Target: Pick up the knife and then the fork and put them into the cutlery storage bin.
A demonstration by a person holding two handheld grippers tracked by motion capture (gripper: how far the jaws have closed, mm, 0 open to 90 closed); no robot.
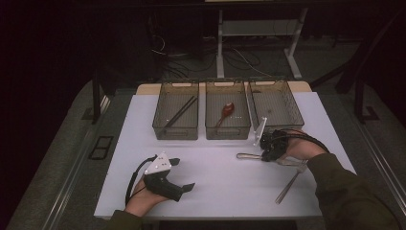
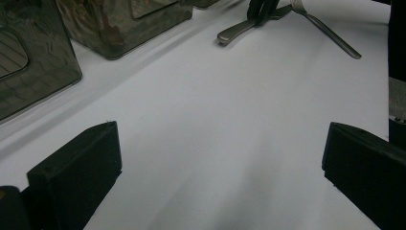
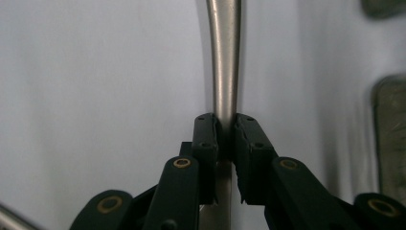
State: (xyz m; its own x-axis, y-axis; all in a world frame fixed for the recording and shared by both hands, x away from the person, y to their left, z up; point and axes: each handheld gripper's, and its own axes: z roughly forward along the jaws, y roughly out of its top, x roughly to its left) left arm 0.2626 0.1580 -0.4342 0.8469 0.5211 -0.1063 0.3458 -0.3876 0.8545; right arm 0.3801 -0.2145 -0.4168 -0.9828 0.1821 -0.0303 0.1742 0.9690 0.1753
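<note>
Your right gripper [image 1: 265, 154] clenches a metal utensil handle [image 3: 223, 62] near the right tray [image 1: 276, 103] — your left gripper [image 1: 183, 174] rests released, near-left.

My left gripper [image 2: 220, 167] hangs with jaws spread wide over the white table [image 2: 215, 120]. Ahead, my right gripper [image 2: 261, 10] pinches a metal utensil [image 2: 237, 31]; dark bins [image 2: 119, 24] stand left.

I see a white table [image 1: 215, 187] carrying three smoky grey translucent trays [image 1: 175, 116] with a fine ribbed pattern on their floors. The middle tray holds a reddish-brown spoon [image 1: 227, 111], the left one black chopsticks [image 1: 180, 113]. My grippers' jaws are black; the near-right cutlery [image 1: 287, 186] is silver.
</note>
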